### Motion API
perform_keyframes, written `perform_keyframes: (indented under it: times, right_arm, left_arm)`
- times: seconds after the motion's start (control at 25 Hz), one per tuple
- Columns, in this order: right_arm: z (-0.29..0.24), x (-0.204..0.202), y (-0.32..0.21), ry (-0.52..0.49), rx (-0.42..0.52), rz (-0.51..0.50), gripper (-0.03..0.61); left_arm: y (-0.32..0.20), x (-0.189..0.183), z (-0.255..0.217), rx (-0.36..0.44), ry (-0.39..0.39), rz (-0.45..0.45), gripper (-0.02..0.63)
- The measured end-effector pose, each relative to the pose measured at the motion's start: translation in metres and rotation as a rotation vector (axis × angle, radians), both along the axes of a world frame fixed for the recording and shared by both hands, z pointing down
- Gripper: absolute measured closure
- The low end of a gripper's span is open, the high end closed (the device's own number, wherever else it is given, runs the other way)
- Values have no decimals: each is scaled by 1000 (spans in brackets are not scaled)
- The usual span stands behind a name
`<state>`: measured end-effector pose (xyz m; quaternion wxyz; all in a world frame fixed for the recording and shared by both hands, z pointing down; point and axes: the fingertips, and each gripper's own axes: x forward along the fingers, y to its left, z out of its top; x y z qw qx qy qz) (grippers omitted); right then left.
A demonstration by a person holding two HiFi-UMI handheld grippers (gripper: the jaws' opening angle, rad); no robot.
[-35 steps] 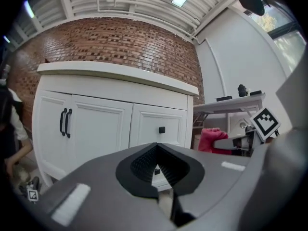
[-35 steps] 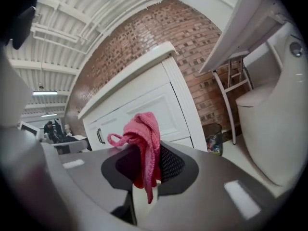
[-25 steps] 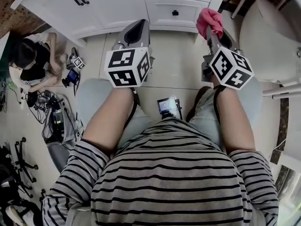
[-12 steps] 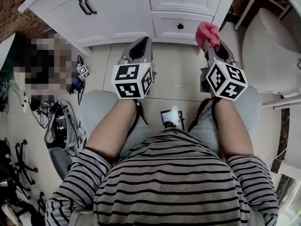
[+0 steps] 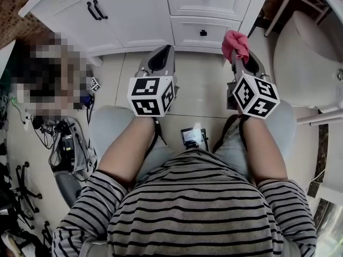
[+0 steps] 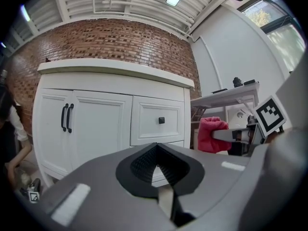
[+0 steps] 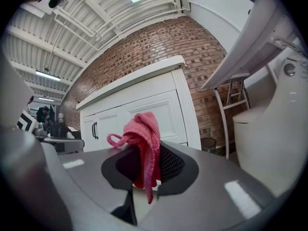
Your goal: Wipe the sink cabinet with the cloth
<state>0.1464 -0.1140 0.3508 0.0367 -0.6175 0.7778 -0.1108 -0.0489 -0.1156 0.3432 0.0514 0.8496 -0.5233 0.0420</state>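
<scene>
Right now my right tongs (image 5: pixel 239 58) are clamped on the pink cloth (image 5: pixel 236 40), which bunches above the tips and hangs a little way down between them. I hold it by a fold so that a soft wad faces forward, ready to press on a panel. The sink cabinet (image 5: pixel 167 9) stands just ahead of me on the floor (image 5: pixel 198 74), with its white doors (image 5: pixel 107 15) and drawers (image 5: pixel 203 32) facing both tongs. The cloth is near the lower right-hand drawer but not yet touching it, as far as I can judge. My left tongs (image 5: pixel 159 58) are closed on nothing and sit level beside the right, pointing at the seam between doors and drawers. I judge they sit there simply out of the way, free to steady me or open a door. Wiping has not begun, I think; the next move calls for bringing the wad flat on to the cabinet front.
</scene>
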Motion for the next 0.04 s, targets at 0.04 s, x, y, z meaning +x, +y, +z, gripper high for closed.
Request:
perform_keyframes:
  times: [0.04]
  right_arm:
    - [0, 1, 1, 1, -1, 2, 505]
  left_arm:
    - [0, 0, -1, 0, 1, 0, 614]
